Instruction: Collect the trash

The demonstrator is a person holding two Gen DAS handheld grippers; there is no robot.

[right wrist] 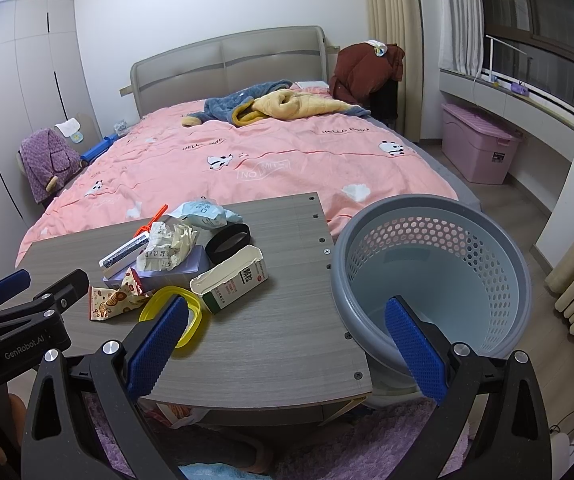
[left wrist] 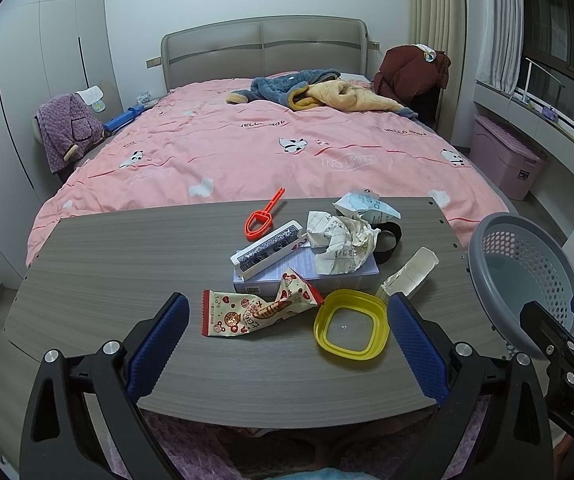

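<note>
Wrapper [left wrist: 261, 312]: on table [left wrist: 107, 280], nearest left gripper [left wrist: 287, 344], jaws wide, empty; likely first pick.
Paper [left wrist: 341, 246]: crumpled atop box [left wrist: 311, 276].
Carton [right wrist: 231, 282]: lying open-ended.
Basket [right wrist: 431, 276]: beside table edge, under right gripper [right wrist: 287, 344], also wide, empty.

Left gripper [left wrist: 287, 340] and right gripper [right wrist: 287, 340] gape, empty.

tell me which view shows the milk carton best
The right wrist view: the milk carton lies on its side with its torn-open top and printed label facing the camera. In the left wrist view only its white, unprinted side shows behind the yellow lid.
</note>
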